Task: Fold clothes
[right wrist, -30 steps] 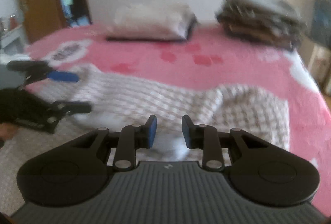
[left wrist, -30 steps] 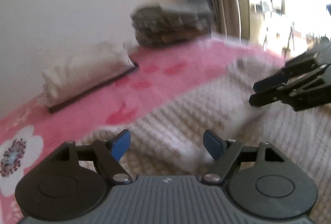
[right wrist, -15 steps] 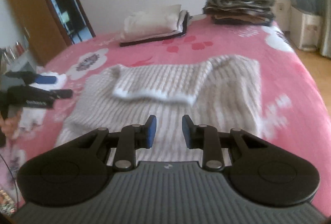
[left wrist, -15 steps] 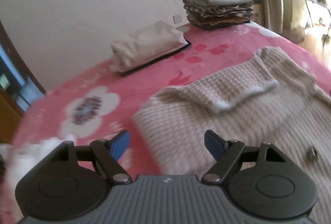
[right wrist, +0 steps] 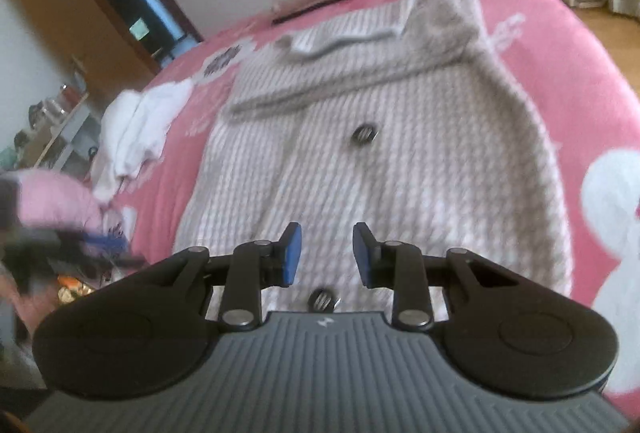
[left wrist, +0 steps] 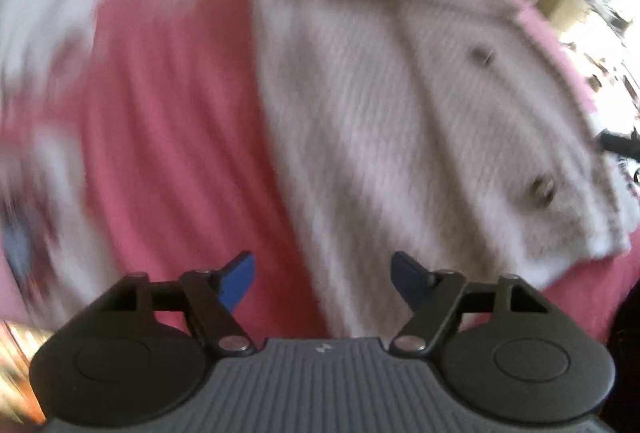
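Though blurred, the cardigan [left wrist: 420, 105] shows two buttons [left wrist: 542, 189].

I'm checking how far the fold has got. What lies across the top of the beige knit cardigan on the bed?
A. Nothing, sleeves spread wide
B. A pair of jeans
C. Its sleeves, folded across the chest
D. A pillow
C. In the right wrist view the sleeves lie folded across the upper cardigan.

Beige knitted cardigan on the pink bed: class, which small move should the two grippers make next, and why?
Probably bring both down to the near hem. The cardigan lies flat on the pink bedspread, its sleeves already folded across the top. The left gripper, jaws closing on nothing, and the right gripper, open and empty, hang over that near edge.
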`<state>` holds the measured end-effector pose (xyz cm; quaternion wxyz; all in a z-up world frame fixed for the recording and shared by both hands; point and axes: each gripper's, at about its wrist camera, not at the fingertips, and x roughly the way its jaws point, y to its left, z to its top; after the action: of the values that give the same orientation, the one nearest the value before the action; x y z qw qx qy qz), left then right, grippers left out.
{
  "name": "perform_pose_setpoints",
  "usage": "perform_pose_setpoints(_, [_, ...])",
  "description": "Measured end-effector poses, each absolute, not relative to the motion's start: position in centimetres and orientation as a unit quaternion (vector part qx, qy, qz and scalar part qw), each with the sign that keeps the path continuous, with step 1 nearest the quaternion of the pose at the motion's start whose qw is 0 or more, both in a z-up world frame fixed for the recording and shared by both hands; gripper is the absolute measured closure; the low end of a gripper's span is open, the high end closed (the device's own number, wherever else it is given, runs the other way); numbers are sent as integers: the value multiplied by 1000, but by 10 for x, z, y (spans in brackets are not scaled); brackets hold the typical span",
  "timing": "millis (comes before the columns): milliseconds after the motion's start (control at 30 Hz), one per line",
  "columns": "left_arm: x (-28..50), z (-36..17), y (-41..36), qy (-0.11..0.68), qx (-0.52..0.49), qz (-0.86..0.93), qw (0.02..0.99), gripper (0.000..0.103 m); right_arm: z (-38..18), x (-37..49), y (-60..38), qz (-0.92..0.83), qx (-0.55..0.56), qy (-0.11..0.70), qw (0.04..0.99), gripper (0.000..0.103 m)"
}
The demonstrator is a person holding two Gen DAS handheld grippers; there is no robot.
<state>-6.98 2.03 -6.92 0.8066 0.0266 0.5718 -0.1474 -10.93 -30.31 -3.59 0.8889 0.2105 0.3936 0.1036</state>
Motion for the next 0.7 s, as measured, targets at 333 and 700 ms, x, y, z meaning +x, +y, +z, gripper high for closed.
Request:
perform_pose_setpoints(333, [-106,-91,16,521,23,-136,842,94,-53,-139,-316,52,255,384,886,75])
perform_pose_setpoints(700, [-109,-94,26,536,23,-140,832,95,-79,-134,-331,11,255,410,876,75])
